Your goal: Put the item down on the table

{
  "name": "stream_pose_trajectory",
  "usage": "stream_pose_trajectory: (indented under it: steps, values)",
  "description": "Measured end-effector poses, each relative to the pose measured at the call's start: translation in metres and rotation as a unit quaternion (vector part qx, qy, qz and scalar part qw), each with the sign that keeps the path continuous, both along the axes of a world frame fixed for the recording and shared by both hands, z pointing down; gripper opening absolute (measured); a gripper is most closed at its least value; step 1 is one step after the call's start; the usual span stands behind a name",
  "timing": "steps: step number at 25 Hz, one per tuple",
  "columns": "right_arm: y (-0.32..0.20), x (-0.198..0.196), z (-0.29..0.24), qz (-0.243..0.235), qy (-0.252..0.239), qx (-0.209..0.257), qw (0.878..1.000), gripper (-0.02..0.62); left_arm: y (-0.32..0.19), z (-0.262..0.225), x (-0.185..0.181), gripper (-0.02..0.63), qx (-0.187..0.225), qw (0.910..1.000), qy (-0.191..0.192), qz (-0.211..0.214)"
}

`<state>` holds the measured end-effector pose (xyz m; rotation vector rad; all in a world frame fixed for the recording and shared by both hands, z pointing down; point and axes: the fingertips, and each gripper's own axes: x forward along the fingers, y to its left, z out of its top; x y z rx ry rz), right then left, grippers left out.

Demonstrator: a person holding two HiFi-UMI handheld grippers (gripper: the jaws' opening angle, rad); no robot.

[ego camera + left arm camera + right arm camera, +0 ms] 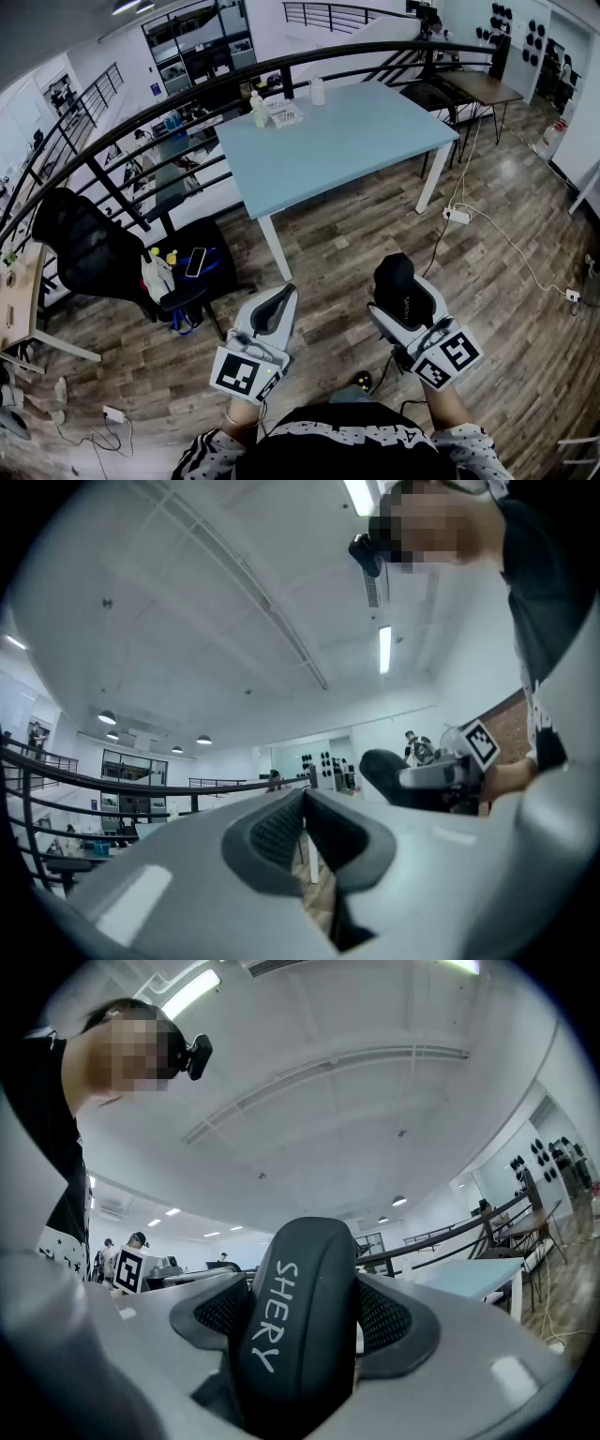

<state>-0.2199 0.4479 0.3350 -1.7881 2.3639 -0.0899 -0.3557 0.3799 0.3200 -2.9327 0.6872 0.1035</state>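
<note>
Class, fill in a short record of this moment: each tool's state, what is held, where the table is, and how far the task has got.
Left tool: jaws together, nothing between them
Right tool: closed on a dark case lettered SHERY
Table: light blue, ahead of the person across the wooden floor
On table: a bottle and a white container near the far edge
Case position: in the air, well short of the table
Task status: case not yet put down
</note>
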Motion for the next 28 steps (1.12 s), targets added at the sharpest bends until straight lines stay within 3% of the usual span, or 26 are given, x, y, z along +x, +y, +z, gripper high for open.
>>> stream_pose_trajectory:
  steps: [28]
  values:
    - [-0.023,0.037,0.009,-0.03,-0.062,0.014,0.998,0.373,-0.016,0.013,0.027,0.0,-0.014,0.9992,-0.027,-0.025]
